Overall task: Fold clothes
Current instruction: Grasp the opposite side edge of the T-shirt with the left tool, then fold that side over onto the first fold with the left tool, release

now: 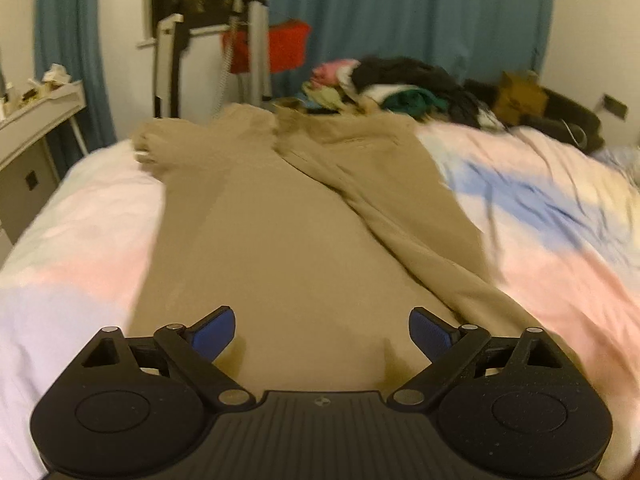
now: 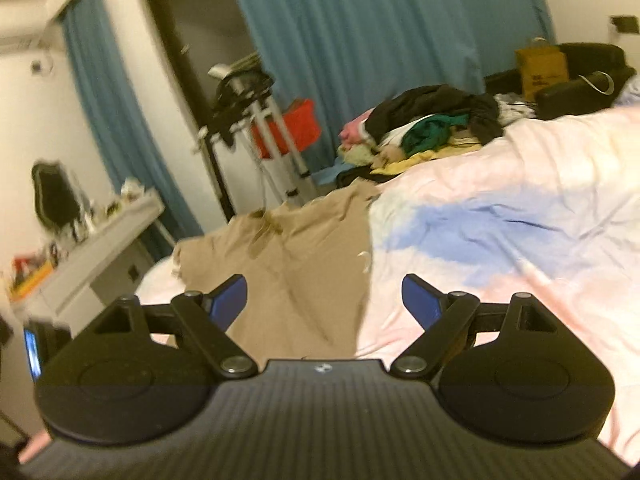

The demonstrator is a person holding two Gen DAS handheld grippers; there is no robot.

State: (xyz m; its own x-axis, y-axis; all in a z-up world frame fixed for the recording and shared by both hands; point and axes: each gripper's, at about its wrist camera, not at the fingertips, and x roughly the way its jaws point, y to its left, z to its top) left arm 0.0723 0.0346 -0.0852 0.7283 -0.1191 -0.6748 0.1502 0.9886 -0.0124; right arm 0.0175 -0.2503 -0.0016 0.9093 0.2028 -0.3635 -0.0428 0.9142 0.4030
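A tan garment (image 1: 280,216), long like trousers, lies spread on the bed, its length running away from me. My left gripper (image 1: 322,330) is open and empty, just above the garment's near end. In the right wrist view the same tan garment (image 2: 296,272) lies ahead and left. My right gripper (image 2: 324,300) is open and empty, above the garment's right edge and the pink and blue duvet (image 2: 500,232).
A pile of mixed clothes (image 1: 384,84) sits at the far end of the bed, also in the right wrist view (image 2: 432,120). A white desk (image 2: 100,248) with clutter stands left of the bed. A white stand (image 2: 276,152) and blue curtains (image 2: 360,40) are behind.
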